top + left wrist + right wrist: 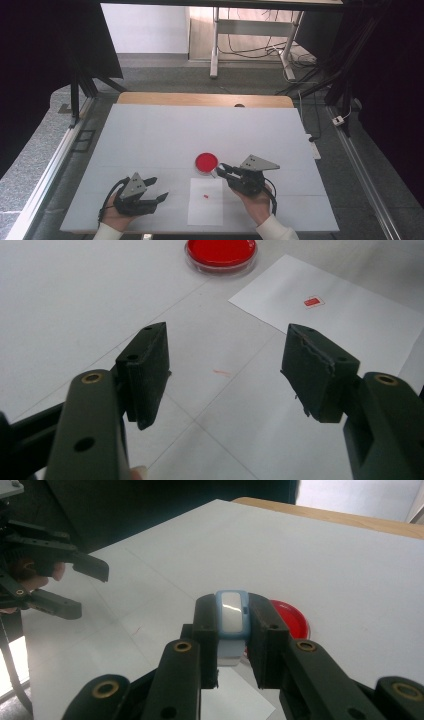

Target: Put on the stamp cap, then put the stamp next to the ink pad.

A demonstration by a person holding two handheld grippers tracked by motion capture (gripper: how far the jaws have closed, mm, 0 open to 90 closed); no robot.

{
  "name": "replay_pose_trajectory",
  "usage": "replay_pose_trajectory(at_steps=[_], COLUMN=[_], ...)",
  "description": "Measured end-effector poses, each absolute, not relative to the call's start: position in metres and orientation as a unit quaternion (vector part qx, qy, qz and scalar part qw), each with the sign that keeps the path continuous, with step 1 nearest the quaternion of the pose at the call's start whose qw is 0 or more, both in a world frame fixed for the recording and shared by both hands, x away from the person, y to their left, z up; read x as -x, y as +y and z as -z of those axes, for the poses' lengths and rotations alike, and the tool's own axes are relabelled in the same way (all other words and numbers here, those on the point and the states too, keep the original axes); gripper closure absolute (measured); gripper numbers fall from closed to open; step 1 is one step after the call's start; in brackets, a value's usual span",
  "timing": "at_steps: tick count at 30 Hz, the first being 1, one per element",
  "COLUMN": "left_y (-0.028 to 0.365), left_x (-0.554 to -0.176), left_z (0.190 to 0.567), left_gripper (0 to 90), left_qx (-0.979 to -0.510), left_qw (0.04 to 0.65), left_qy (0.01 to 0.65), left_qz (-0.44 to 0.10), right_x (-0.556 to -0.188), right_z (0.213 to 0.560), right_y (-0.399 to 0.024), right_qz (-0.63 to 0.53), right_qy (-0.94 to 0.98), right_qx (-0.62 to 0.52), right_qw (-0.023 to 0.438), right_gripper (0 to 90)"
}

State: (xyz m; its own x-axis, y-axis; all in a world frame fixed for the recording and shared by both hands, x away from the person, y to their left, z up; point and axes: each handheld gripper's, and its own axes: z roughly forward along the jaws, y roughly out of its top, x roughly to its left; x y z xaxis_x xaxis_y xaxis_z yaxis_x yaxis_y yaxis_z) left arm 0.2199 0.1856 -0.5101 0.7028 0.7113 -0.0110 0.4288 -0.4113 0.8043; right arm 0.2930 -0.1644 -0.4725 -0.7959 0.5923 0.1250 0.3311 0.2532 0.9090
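Note:
A small light-blue holder with a pale shiny face (231,611) is pinched between the jaws of my right gripper (231,630), which is shut on it. That gripper (220,169) hovers just right of a round red dish (206,162), which lies right behind the jaws (292,620). My left gripper (159,188) sits near the table's front left, jaws wide apart with nothing between them (227,347). Ahead of it lie the red dish (221,252) and a white paper sheet (350,315) bearing a tiny red piece (311,301).
The white sheet (206,207) lies between my hands near the front edge, the red piece (205,196) on it. The table (150,135) has a white cover and a wooden far edge (200,98). My left gripper (90,592) shows far left in the right gripper view.

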Motion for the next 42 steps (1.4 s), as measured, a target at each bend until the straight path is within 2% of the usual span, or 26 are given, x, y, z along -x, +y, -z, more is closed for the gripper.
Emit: replay_pose_trajectory(at_steps=[15, 35, 42], left_y=[0.199, 0.198, 0.199], left_x=[-0.219, -0.223, -0.224], left_z=[0.513, 0.517, 0.517], left_gripper=[34.5, 33.9, 33.7], left_qx=[-0.818, -0.822, -0.820], left_qw=[0.415, 0.407, 0.406], left_qy=[0.361, 0.365, 0.369], left_qz=[-0.170, -0.162, -0.163], right_x=[-0.300, -0.330, -0.342], right_z=[0.472, 0.485, 0.497], right_y=[-0.169, -0.174, -0.167], right_qz=[-0.525, -0.463, -0.436], right_qy=[0.786, 0.807, 0.821], right_qx=[-0.298, -0.317, -0.321], right_qw=[0.132, 0.185, 0.179], right_gripper=[75.0, 75.0, 74.9])
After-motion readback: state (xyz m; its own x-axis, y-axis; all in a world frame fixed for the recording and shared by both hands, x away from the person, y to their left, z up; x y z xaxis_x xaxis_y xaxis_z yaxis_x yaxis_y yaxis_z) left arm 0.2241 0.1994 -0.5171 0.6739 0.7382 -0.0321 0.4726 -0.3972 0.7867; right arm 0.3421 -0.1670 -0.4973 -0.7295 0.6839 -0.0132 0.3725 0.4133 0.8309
